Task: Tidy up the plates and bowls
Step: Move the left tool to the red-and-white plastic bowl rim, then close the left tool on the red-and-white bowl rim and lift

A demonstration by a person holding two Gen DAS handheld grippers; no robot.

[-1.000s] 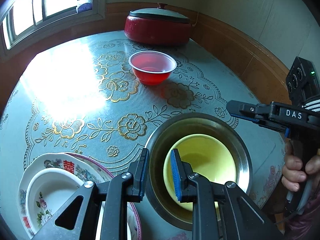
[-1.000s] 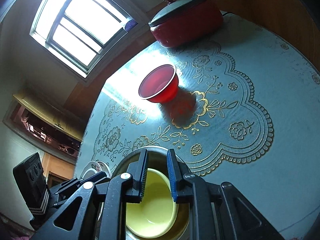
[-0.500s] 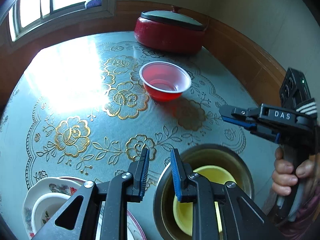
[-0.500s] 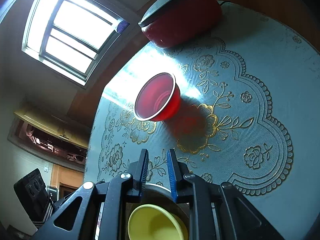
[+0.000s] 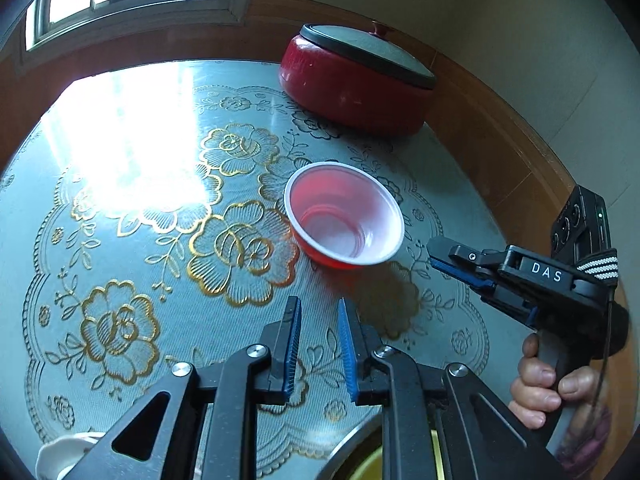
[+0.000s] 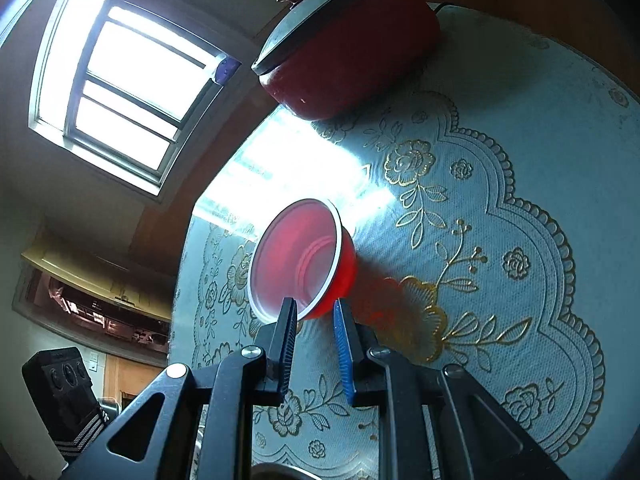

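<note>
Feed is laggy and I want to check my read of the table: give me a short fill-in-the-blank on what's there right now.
1. The bowl nearest both hand-held grippers is coloured ____.
2. The pot at the table's far edge has its lid ____.
3. The right hand-held gripper is open, holding ____.
4. The tablecloth flowers are outlined in ____.

Missing words: red; on; nothing; gold

Left hand-held gripper (image 5: 318,312) hovers with jaws parted and empty. Right hand-held gripper (image 6: 314,314), gripped by the right hand (image 5: 552,384), likewise parted, holding nothing.
</note>
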